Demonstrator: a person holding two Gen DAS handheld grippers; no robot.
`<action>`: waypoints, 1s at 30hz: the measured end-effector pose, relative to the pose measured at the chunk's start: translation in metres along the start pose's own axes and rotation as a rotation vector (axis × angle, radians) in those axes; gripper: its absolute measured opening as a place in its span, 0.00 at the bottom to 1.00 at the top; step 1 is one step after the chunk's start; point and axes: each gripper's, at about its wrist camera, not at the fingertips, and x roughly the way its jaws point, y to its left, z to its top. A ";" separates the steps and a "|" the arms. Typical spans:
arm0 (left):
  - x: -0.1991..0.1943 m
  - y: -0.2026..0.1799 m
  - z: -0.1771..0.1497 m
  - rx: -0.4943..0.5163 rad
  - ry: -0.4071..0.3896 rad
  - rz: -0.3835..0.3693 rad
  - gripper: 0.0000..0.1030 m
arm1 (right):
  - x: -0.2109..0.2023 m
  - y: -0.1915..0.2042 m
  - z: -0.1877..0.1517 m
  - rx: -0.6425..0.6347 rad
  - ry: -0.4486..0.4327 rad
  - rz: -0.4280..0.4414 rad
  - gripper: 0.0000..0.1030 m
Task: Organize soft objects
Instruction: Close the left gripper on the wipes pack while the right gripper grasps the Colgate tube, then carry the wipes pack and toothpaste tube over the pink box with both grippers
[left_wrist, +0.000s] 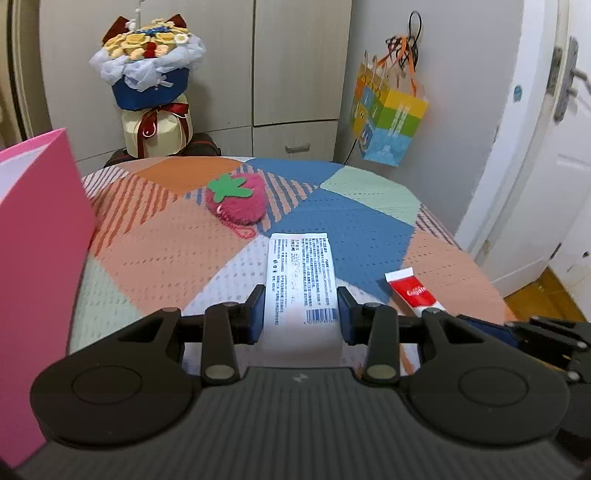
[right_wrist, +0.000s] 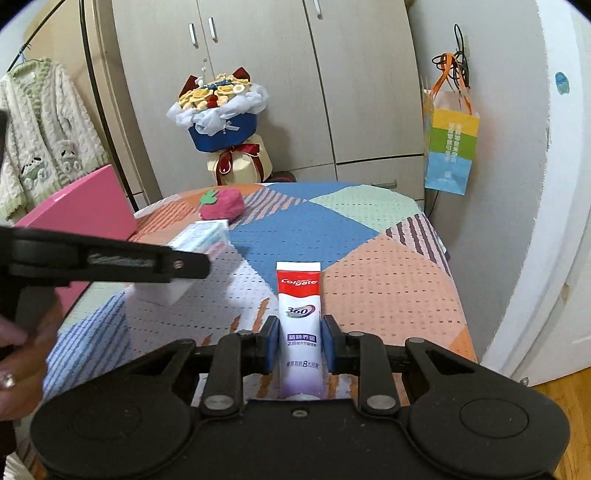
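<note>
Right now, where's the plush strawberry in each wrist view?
Left wrist: plush strawberry sits centre-left, above the white pack, on the patchwork table.
Right wrist: strawberry sits upper left of centre, at the table's far edge.
Shared landmark: the flower bouquet behind it.

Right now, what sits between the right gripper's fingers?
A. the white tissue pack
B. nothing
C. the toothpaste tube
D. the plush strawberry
C: in the right wrist view the right gripper has its blue pads against both sides of the toothpaste tube, while the plush strawberry lies far back on the patchwork cloth.
</note>
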 end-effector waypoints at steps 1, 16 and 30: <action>-0.006 0.002 -0.003 -0.010 -0.002 -0.007 0.37 | -0.003 0.002 -0.001 -0.005 -0.001 -0.002 0.27; -0.079 0.035 -0.041 -0.079 -0.024 -0.096 0.37 | -0.045 0.027 -0.010 -0.132 0.059 0.041 0.27; -0.130 0.069 -0.085 -0.111 0.056 -0.133 0.37 | -0.079 0.067 -0.016 -0.218 0.144 0.204 0.27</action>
